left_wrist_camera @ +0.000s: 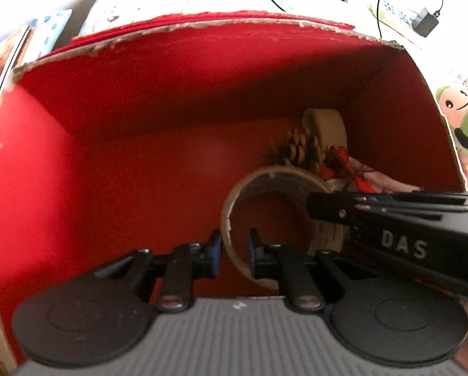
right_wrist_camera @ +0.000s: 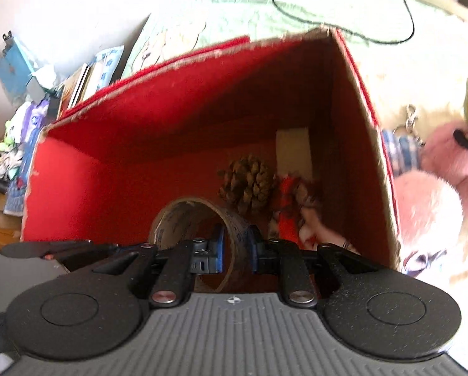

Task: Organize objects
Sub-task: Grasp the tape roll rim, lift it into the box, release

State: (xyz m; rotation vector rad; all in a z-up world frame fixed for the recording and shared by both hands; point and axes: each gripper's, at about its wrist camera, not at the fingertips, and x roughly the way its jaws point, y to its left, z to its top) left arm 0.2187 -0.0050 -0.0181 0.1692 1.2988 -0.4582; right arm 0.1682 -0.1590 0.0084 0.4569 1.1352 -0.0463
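An open red cardboard box (left_wrist_camera: pixel 171 72) (right_wrist_camera: pixel 171 100) fills both views. Inside it, a brown cardboard tape roll (left_wrist_camera: pixel 265 181) (right_wrist_camera: pixel 184 210) stands on edge. My left gripper (left_wrist_camera: pixel 235 252) is shut on the roll's left wall. My right gripper (right_wrist_camera: pixel 236 247) is shut on its right wall, and its black fingers (left_wrist_camera: pixel 334 206) reach in from the right in the left wrist view. Behind the roll lie a pine cone (left_wrist_camera: pixel 296 150) (right_wrist_camera: pixel 246 181), a red-and-white ornament (left_wrist_camera: pixel 340 159) (right_wrist_camera: pixel 287 216) and a second pale roll (left_wrist_camera: pixel 328 125) (right_wrist_camera: pixel 293 153) in the far right corner.
A green plush toy (left_wrist_camera: pixel 462 122) and pink plush toys (right_wrist_camera: pixel 447 169) lie just right of the box. A black cable with an adapter (left_wrist_camera: pixel 425 22) runs behind it. Books (right_wrist_camera: pixel 83 84) and small items are stacked at the left. The box's left half has bare red floor.
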